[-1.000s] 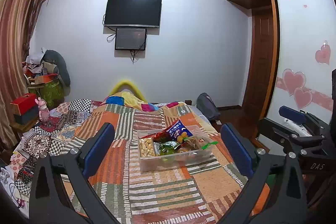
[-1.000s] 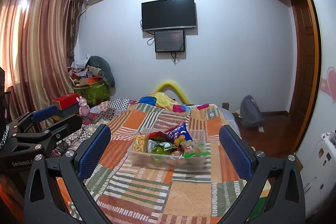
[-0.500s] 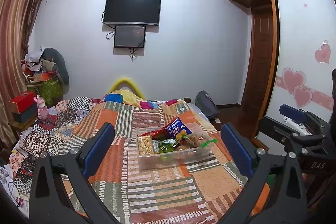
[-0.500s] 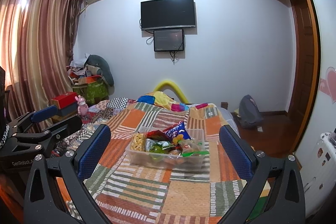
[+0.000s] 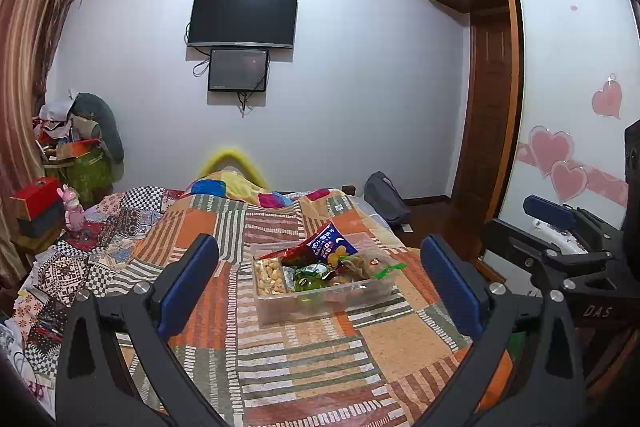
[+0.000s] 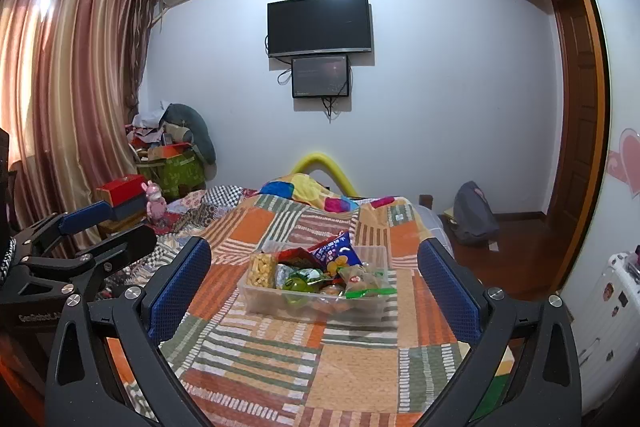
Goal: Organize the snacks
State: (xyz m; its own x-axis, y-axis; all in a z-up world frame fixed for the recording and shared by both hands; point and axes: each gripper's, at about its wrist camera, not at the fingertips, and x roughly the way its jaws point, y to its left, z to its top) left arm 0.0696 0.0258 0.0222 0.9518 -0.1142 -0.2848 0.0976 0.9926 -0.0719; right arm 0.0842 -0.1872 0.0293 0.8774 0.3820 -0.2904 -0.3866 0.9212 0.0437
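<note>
Barely shifted from a second ago: both views tipped slightly downward, so the wall screens sit a touch higher and the clear tub [image 5: 324,291] a touch lower, nothing on the bed [image 5: 400,343] rearranged

Looks early or paused, as a judgement: snacks already heaped inside the tub rather than scattered over the patchwork cover, so gathering seems done, while any sorting within seems untouched. Inside, a block of pale puffed pieces [image 5: 270,275] at the left end, a blue chip bag [image 5: 330,247] standing tilted above the rim beside a red packet [image 6: 296,257], a green wrapped item [image 6: 298,281] in the middle, a green-edged packet [image 6: 370,291] hanging over the right front edge. Cannot tell whether dividers separate them

Left gripper [image 5: 320,287] spread wide, blue-padded fingers [image 5: 188,283] well apart, holding nothing, touching nothing, tub framed between them but farther up the bed. Right gripper [image 6: 314,287] likewise spread fully, fingers [image 6: 448,291] clear of everything, empty, hovering short of the tub. Seen also at each other's frame edge, side by side and apart

Likely next: an approach toward the tub, still unstarted
</note>
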